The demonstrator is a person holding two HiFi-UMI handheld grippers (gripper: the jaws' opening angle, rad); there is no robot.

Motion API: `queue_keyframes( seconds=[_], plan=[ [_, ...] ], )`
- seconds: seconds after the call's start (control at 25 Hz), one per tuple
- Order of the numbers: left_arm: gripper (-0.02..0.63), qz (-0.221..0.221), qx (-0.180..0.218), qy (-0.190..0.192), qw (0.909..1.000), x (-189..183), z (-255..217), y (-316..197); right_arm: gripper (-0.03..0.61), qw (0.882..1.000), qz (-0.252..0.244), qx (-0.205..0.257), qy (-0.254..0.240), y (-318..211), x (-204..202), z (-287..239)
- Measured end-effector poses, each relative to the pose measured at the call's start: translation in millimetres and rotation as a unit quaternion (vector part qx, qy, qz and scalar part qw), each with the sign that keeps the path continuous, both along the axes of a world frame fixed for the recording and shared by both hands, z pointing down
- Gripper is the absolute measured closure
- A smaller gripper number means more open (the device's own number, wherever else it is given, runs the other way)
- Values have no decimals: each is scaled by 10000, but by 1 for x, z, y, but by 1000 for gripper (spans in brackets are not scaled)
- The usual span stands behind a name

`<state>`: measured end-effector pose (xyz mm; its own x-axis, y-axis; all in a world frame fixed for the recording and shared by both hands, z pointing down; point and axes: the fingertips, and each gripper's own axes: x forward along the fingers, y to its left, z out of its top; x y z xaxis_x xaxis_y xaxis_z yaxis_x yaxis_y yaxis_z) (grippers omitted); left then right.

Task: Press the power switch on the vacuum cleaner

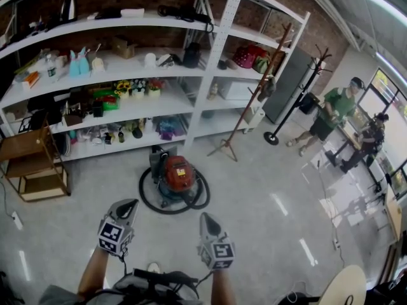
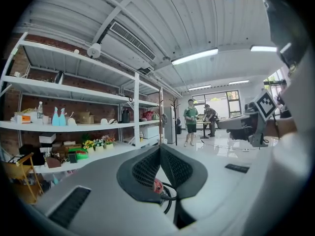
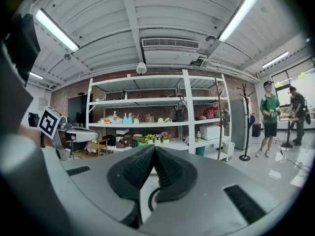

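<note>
A red and black vacuum cleaner (image 1: 176, 173) stands on the grey floor in front of the shelves, its black hose (image 1: 151, 203) coiled in a ring around it. My left gripper (image 1: 129, 206) and right gripper (image 1: 208, 220) hover side by side well short of it, nearer to me. Both are shut with nothing between the jaws. In the left gripper view a sliver of the red vacuum (image 2: 157, 186) and hose shows under the closed tips of the left gripper (image 2: 160, 149). The right gripper (image 3: 154, 149) view shows only a piece of black hose (image 3: 150, 200) below its tips.
White shelving (image 1: 210, 68) packed with small items runs along the back wall. A wooden step shelf (image 1: 32, 161) stands at left and a wooden coat stand (image 1: 245, 116) to the right of the vacuum. A black coat rack (image 1: 299, 97) and two people (image 1: 334, 113) are at far right.
</note>
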<state>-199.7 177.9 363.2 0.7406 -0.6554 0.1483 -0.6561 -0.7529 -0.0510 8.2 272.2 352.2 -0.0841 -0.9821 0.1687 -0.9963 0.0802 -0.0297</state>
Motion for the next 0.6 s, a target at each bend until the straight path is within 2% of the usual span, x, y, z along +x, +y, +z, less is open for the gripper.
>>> queue_keyframes(
  seconds=[0.6],
  plan=[
    [604, 9, -158, -37, 9999, 24, 12, -56, 571, 9999, 20, -102, -100, -57, 24, 5]
  ],
)
